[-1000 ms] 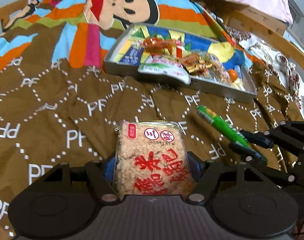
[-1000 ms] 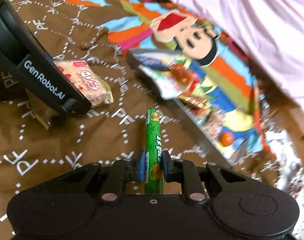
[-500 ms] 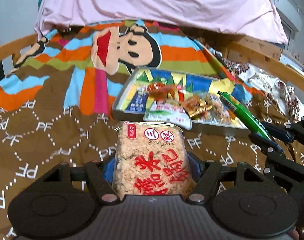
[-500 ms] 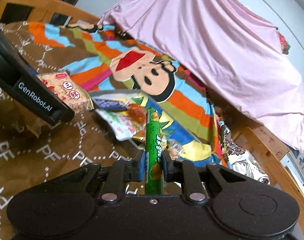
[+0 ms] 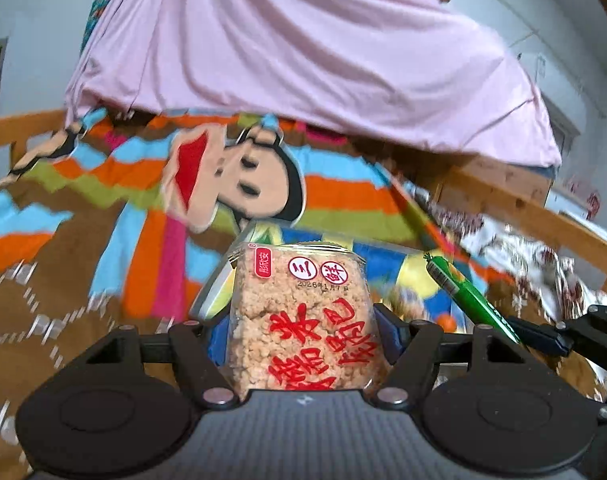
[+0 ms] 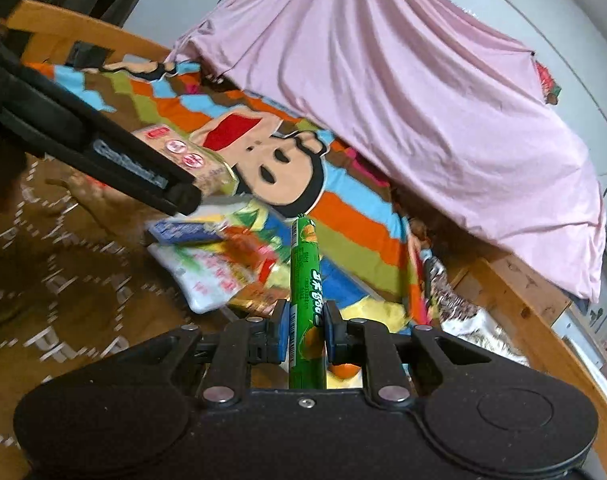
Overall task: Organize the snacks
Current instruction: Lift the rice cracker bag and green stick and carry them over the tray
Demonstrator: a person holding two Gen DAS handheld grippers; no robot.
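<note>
Two snacks are held off the bed: in the left wrist view the left gripper (image 5: 303,336) clamps a clear pack of rice crackers (image 5: 301,316) by its sides, above the near edge of the snack tray (image 5: 219,280). In the right wrist view the right gripper (image 6: 305,330) is closed tight on a green sausage stick (image 6: 306,280), upright over the tray's (image 6: 227,314) near long edge on the patterned blanket (image 6: 83,280).

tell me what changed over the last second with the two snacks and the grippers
Both grippers lifted their snacks off the brown blanket and tipped up toward the tray: the left gripper carried the rice cracker pack, the right gripper the green sausage stick. Nothing was taken or let go; both grips stayed the same, and the tray's snacks stayed put.
</note>
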